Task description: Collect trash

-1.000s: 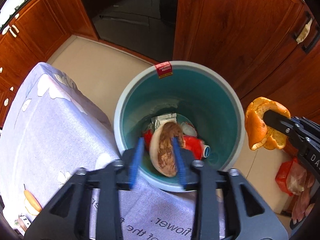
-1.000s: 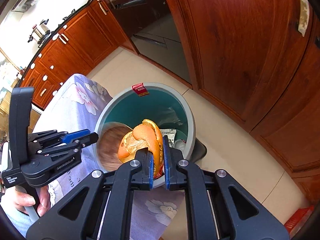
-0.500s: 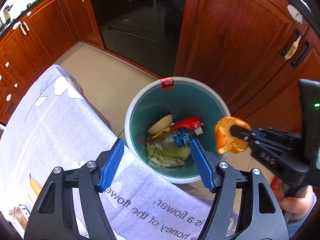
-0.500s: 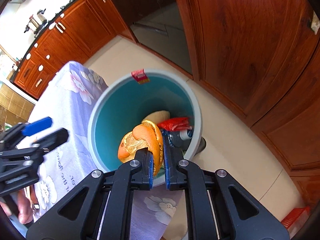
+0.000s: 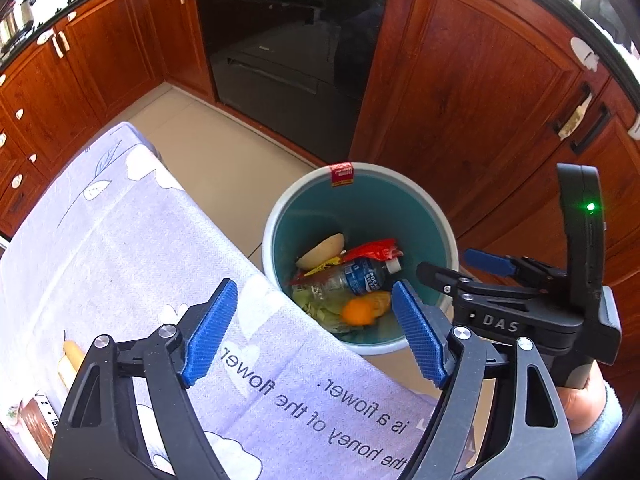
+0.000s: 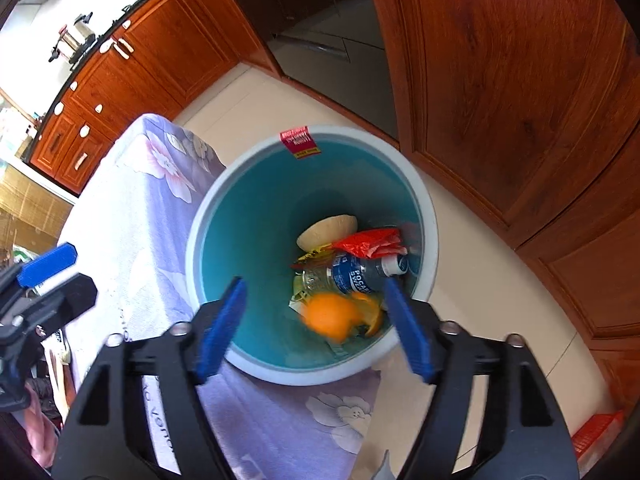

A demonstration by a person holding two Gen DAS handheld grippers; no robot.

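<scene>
A teal bin with a white rim (image 5: 448,228) (image 6: 428,216) stands on the floor beside the table. Inside lie a bread piece (image 5: 322,246) (image 6: 328,227), a red wrapper (image 5: 374,249) (image 6: 368,242), a plastic bottle (image 5: 360,276) (image 6: 352,274) and the orange peel (image 5: 362,310) (image 6: 334,316), blurred in the right wrist view. My left gripper (image 5: 316,336) is open and empty over the table edge by the bin. My right gripper (image 6: 312,328) is open and empty above the bin; it also shows in the left wrist view (image 5: 468,268).
A table with a lilac flowered cloth (image 5: 120,248) (image 6: 132,208) stands left of the bin, with small items at its near left corner (image 5: 70,356). Wooden cabinets (image 5: 472,92) and a black oven (image 5: 288,36) stand behind. A red packet (image 6: 596,436) lies on the floor at right.
My right gripper has opened and the orange peel has dropped into the bin. A second ago my left gripper let go of the bread, and it has since pulled back over the table.
</scene>
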